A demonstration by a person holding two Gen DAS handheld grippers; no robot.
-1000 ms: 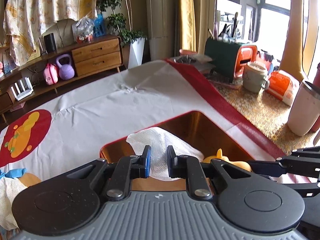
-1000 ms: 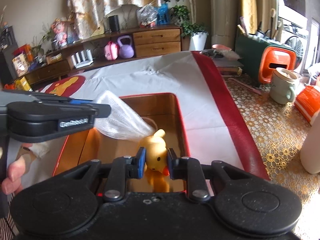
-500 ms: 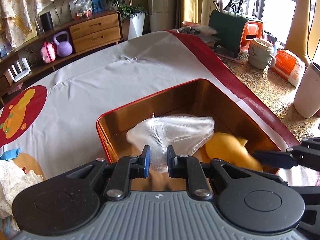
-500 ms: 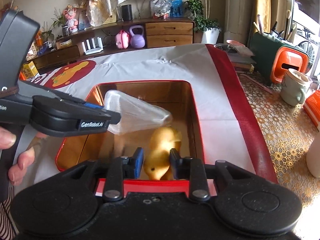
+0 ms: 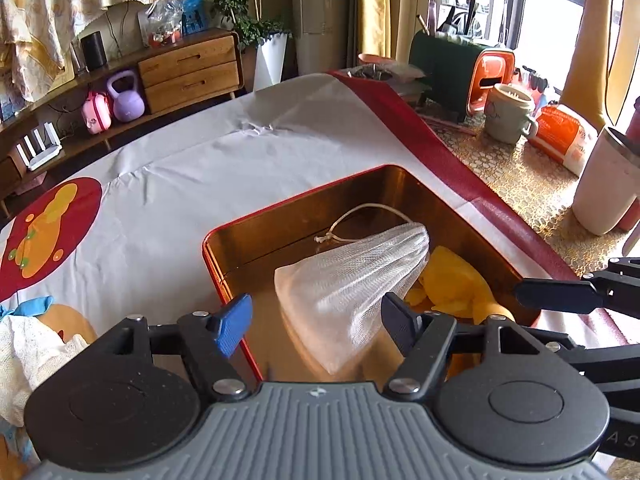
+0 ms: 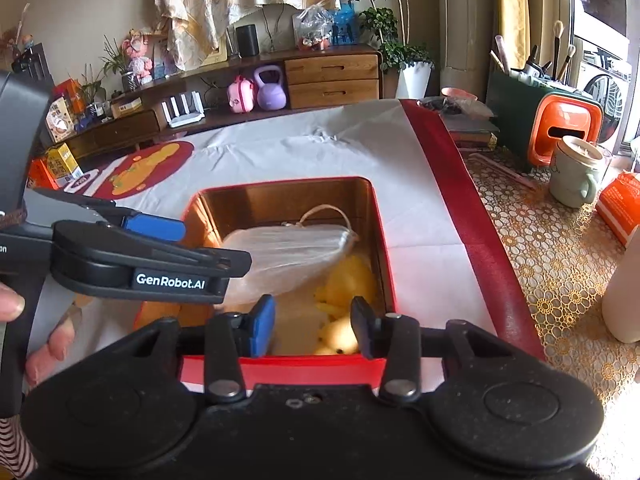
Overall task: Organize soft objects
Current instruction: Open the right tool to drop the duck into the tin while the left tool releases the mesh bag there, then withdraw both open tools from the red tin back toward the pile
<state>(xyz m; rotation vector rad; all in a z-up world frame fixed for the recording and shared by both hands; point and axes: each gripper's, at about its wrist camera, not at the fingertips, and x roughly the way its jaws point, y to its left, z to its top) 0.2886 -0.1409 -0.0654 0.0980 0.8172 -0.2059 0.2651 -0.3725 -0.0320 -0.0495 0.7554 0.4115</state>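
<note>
We are at the release step: both soft things now lie inside the red tin (image 5: 224, 276), which sits on the white cloth (image 5: 200, 168) toward the cloth's red border. The left gripper (image 5: 316, 324) has just been opening, its fingers now spread wide with nothing pinched; the white mesh bag (image 5: 352, 280) rests on the tin floor beyond them, its drawstring (image 5: 360, 216) trailing toward twelve o'clock, and no pad touches it as far as we can see. The right gripper (image 6: 312, 326) has also just been opening, and its fingers stand apart over the tin's near wall; the yellow duck toy (image 6: 340, 336) lies between and below them, at about five o'clock from the bag and partly under the bag's edge, and looks free of the pads. To finish this well, we judge it best to let both sets of fingers open fully before lifting, then draw each gripper straight up and back so that no fingertip snags the mesh or drags the toy over the rim. A white knitted piece (image 5: 28, 352) waits outside the tin at about eight o'clock, likely the next thing for our left hand.
</note>
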